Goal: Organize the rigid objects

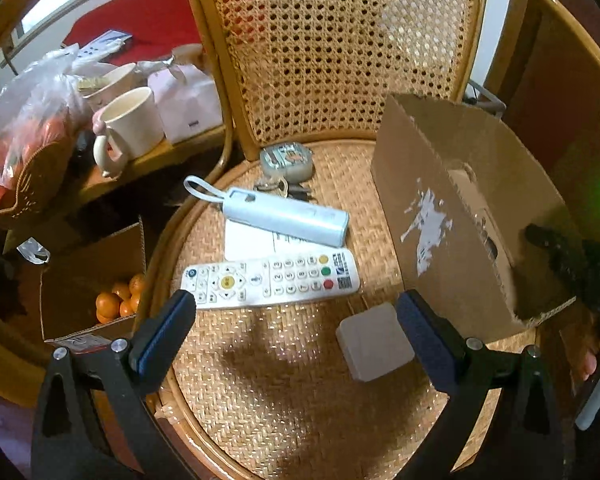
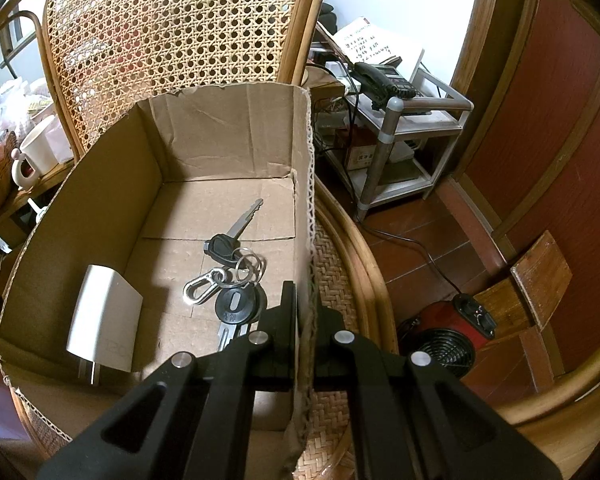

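Right gripper (image 2: pixel 305 332): clamped on cardboard box (image 2: pixel 236 128) wall, steadying it. Left gripper (image 1: pixel 296 324): jaws wide, empty, above the seat's (image 1: pixel 284 400) front edge. Step: collecting; next likely closing on the grey cube (image 1: pixel 374 342) beside the box.

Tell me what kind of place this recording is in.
Most likely a lived-in home living room: a cane-backed rattan chair used as the work surface, a TV remote on its seat, mugs on a side table, and a landline phone on a small shelf.

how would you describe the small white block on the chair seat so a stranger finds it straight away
Start at the wicker chair seat and find the cardboard box standing on it. The small white block lies by the box's near corner, nearer the camera than the remote control. It alone is plain and squarish, without buttons or print.
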### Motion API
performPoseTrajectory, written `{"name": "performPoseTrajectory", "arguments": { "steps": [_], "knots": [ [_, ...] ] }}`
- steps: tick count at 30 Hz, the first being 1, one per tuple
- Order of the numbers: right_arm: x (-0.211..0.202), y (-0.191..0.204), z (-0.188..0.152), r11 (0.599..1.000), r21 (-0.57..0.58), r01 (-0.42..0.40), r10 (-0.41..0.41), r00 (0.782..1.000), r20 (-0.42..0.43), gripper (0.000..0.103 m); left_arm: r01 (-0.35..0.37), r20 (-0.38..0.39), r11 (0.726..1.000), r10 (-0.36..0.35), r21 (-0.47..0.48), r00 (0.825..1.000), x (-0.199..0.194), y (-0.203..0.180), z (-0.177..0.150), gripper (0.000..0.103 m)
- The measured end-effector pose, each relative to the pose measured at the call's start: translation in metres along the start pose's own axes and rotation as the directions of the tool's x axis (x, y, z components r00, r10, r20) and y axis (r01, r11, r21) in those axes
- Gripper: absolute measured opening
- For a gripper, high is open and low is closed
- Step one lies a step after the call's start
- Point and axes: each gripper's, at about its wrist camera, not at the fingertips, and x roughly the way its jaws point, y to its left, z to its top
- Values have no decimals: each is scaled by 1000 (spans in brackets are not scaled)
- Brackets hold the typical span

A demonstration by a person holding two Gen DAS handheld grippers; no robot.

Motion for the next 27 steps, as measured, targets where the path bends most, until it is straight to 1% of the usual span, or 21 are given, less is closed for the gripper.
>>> {"name": "performPoseTrajectory", "arguments": {
  "steps": [7,10,14,17,22,27],
  "knots": [
    [0,0,0,1000,-4,2,-2,1000,1,6,24,-64,999,-22,23,998,14,-3,-5,100],
    [0,-1,0,1000,-4,1,-1,1000,0,6,18,-85,999,-14,45,996,20,-5,-9,100],
    [0,-2,0,1000,-8,0,0,1000,1,6,9,-97,997,-2,71,995,24,-8,-11,100],
    [0,-2,0,1000,-8,1,-1,1000,1,6,4,-104,997,4,73,995,28,-9,-11,100],
    [0,-2,0,1000,-8,1,-1,1000,1,6,19,-130,998,-11,61,991,36,-10,-11,100],
    [0,-2,0,1000,-8,1,-1,1000,1,6,20,-138,996,-7,92,990,39,-17,-14,100]
  ]
}}
